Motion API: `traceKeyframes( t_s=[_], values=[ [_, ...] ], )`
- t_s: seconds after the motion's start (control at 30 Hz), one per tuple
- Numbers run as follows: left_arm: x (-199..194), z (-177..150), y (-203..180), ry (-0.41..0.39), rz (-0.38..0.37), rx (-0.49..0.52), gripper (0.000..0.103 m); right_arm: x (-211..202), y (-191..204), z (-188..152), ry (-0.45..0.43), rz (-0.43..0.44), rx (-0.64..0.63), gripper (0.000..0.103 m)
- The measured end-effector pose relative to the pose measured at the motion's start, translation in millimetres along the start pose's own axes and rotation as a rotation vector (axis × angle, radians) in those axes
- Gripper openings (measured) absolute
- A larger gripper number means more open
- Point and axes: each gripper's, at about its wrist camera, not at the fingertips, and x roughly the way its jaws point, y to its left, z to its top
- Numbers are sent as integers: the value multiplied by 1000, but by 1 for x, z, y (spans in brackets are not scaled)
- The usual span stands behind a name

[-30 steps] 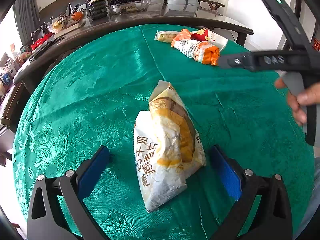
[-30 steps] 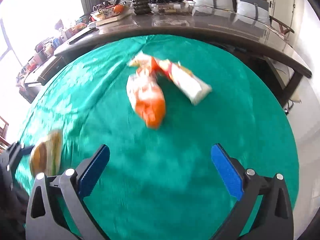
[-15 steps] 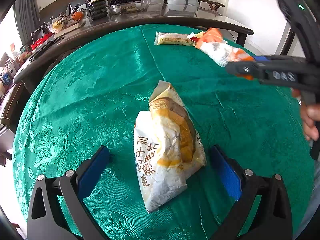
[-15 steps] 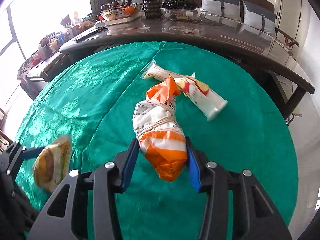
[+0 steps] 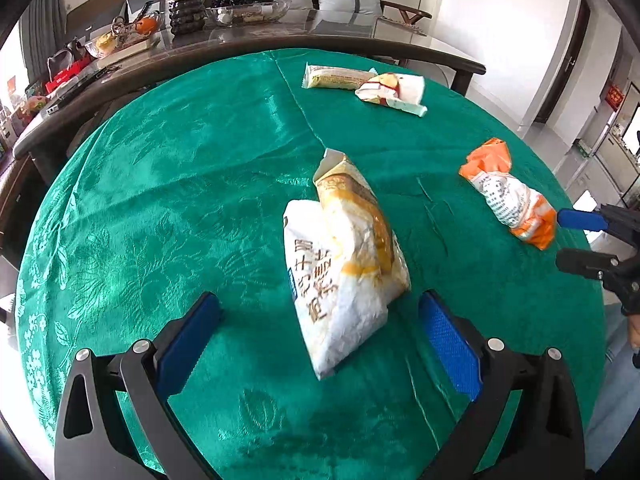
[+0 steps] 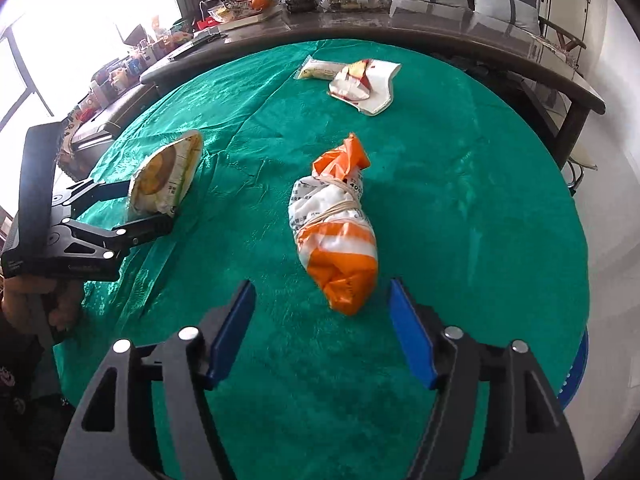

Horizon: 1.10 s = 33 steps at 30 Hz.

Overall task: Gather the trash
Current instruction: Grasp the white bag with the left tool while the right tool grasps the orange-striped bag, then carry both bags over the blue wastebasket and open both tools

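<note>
A white and yellow snack bag (image 5: 344,264) lies on the green tablecloth (image 5: 180,184) between the spread fingers of my left gripper (image 5: 320,332), which is open. It also shows in the right wrist view (image 6: 164,180). An orange and white bag tied with a rubber band (image 6: 336,232) lies just ahead of my right gripper (image 6: 320,328), which is open and not touching it. The same bag shows in the left wrist view (image 5: 508,196). Two more wrappers, a cream one (image 5: 336,77) and a white and red one (image 5: 394,92), lie at the far side.
A dark curved counter (image 5: 240,40) runs behind the round table with a plant pot (image 5: 186,12), a glass tray (image 5: 248,10) and assorted clutter. The table's right edge drops to a tiled floor (image 5: 560,136). My left gripper's body shows at the left of the right wrist view (image 6: 60,216).
My right gripper closed on the orange and white bag, carried it toward the near right of the table, then opened and let it go. The left gripper stayed still.
</note>
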Motion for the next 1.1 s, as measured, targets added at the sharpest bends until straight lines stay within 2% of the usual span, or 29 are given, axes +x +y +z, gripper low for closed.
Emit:
traceKeyframes(
  t_s=[0.03, 0.23, 0.33, 0.53, 0.6, 0.67, 0.7, 0.73, 0.83, 1.1],
  values=[
    [-3, -1, 2, 4, -20, 1, 98, -4, -1, 2, -2, 3, -2, 76],
    [-6, 11, -1, 12, -94, -45, 98, 1, 0, 25, 42, 9, -53, 77],
    [1, 20, -11, 25, -42, -8, 98, 14, 7, 37, 75, 9, -91, 76],
    [11, 32, -9, 40, -11, 3, 98, 34, 3, 55, 125, -27, -83, 76],
    [12, 35, -10, 46, -6, 11, 91, 40, -1, 57, 147, -5, -66, 75],
    [13, 38, -12, 56, -7, 21, 76, 43, -4, 57, 160, 21, -48, 54],
    [13, 38, -13, 58, -11, 22, 70, 44, -5, 57, 170, 36, -47, 48],
    [14, 38, -14, 63, -14, 22, 57, 42, -5, 56, 166, 45, -45, 44],
    [11, 39, -14, 56, -35, 11, 44, 30, -6, 56, 128, 39, -40, 43],
    [-9, 44, -55, 0, -83, 68, 39, -11, -17, 47, 35, 35, -35, 42]
  ],
)
